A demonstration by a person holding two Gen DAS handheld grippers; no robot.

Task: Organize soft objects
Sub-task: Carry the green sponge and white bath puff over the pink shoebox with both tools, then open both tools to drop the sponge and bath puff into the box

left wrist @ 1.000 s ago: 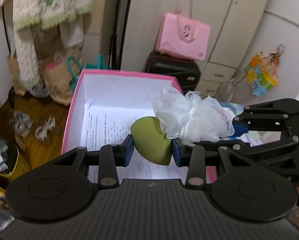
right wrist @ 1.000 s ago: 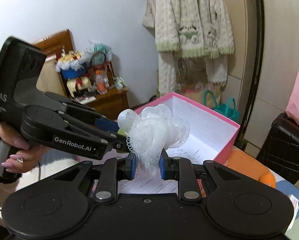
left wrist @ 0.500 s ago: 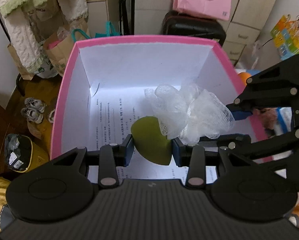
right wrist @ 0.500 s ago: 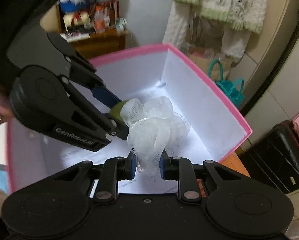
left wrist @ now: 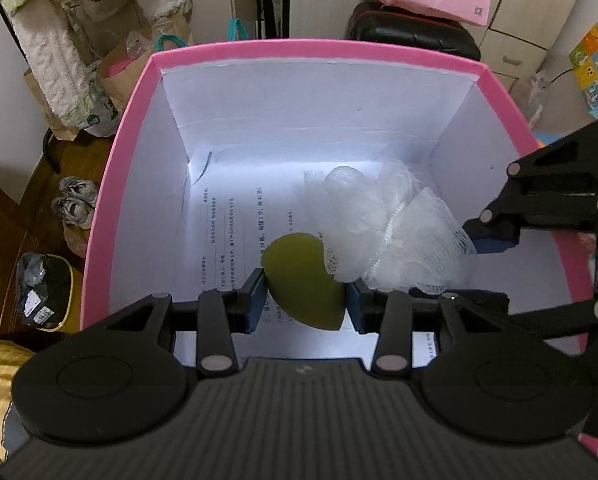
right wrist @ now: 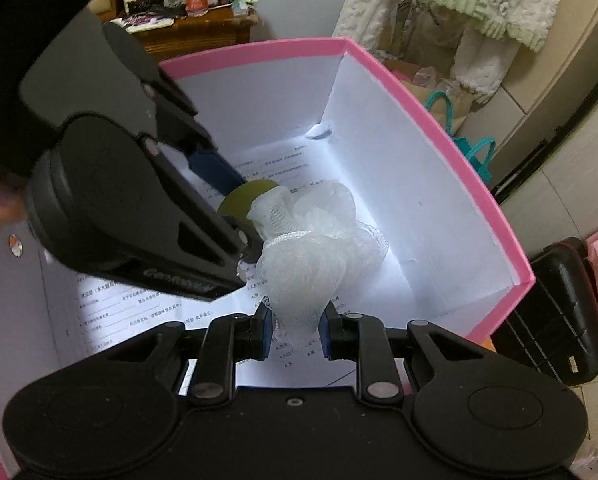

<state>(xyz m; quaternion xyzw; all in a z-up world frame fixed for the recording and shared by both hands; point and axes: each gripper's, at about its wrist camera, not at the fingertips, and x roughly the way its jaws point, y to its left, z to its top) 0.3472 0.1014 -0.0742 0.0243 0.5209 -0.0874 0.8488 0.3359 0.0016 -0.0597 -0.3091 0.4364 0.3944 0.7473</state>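
Green sponge (left wrist: 305, 282) sits clenched in your left gripper (left wrist: 306, 304) inside the pink box (left wrist: 319, 50); in the right wrist view your right gripper (right wrist: 295, 330) grasps the white mesh pouf (right wrist: 311, 256) there too.

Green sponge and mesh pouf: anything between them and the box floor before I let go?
Nothing visible. The green sponge in the left claw and the mesh pouf in the right claw hang inside the pink box, above bare printed paper lining its floor.
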